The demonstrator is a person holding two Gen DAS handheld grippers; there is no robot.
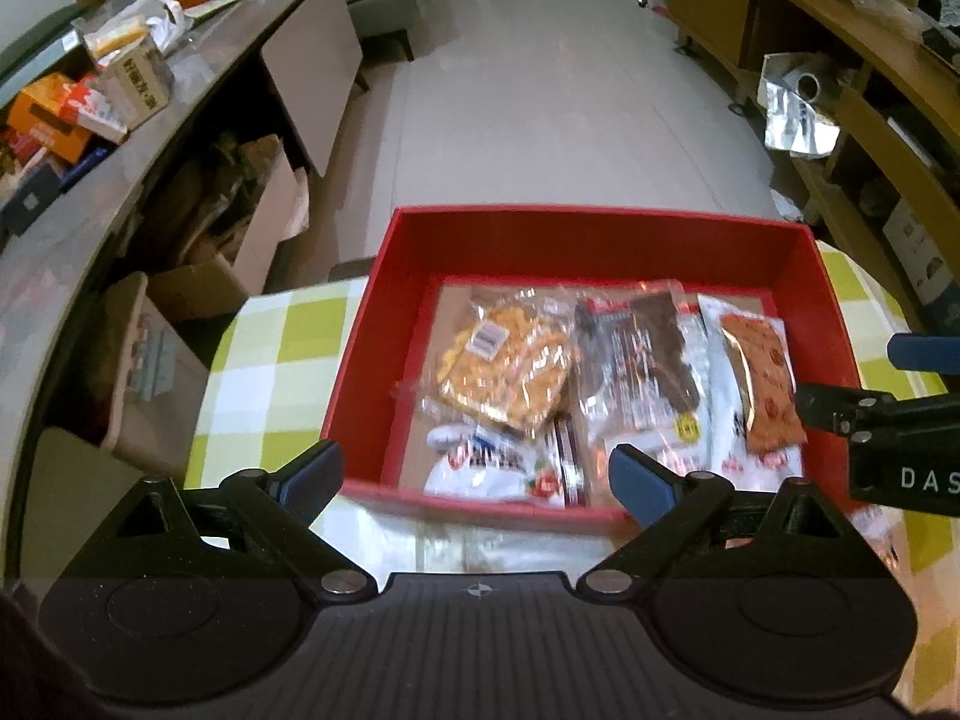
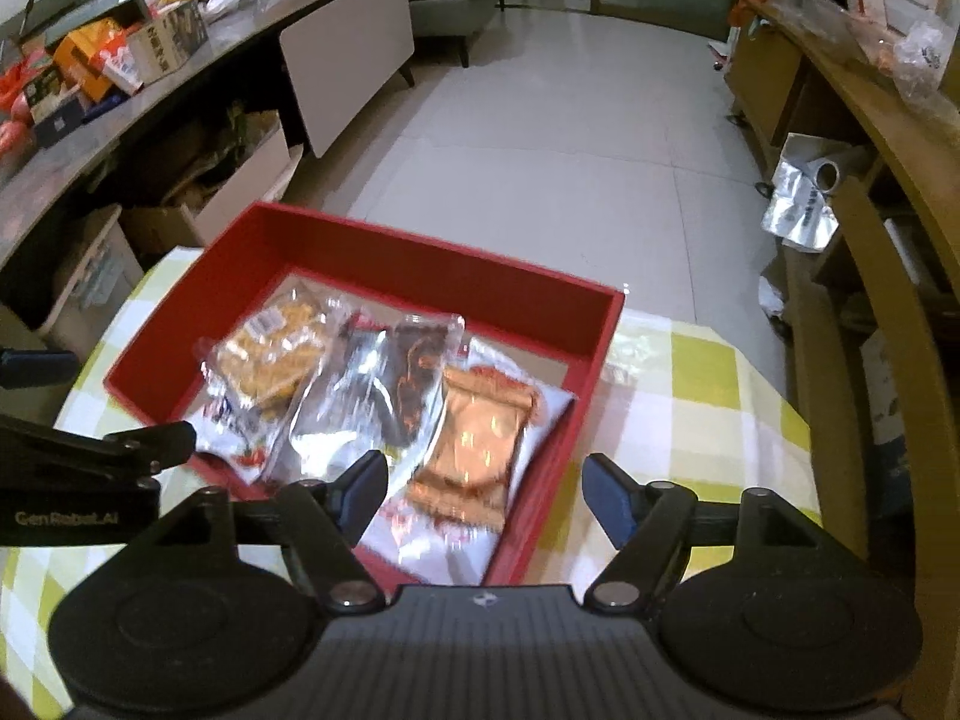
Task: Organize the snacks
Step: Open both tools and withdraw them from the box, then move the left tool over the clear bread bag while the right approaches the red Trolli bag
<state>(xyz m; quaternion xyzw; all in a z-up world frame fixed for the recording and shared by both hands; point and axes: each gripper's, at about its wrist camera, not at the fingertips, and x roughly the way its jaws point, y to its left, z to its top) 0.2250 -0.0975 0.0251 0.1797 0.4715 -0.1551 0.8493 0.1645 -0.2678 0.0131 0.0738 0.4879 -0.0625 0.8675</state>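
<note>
A red open box (image 1: 600,234) (image 2: 420,258) stands on the green-checked table and holds several snack packets. A clear packet of yellow crackers (image 1: 510,360) (image 2: 276,354) lies at the left, a dark packet (image 1: 654,354) (image 2: 414,378) in the middle, an orange-brown packet (image 1: 762,384) (image 2: 474,450) at the right, and a white packet (image 1: 486,468) at the front. My left gripper (image 1: 477,480) is open and empty above the box's near wall. My right gripper (image 2: 486,492) is open and empty over the box's near right corner, above the orange-brown packet.
The checked tablecloth (image 1: 270,372) (image 2: 690,396) ends just past the box. Beyond is tiled floor (image 1: 558,90). A cluttered counter (image 1: 90,96) with cardboard boxes runs along the left and wooden shelving (image 2: 870,192) along the right.
</note>
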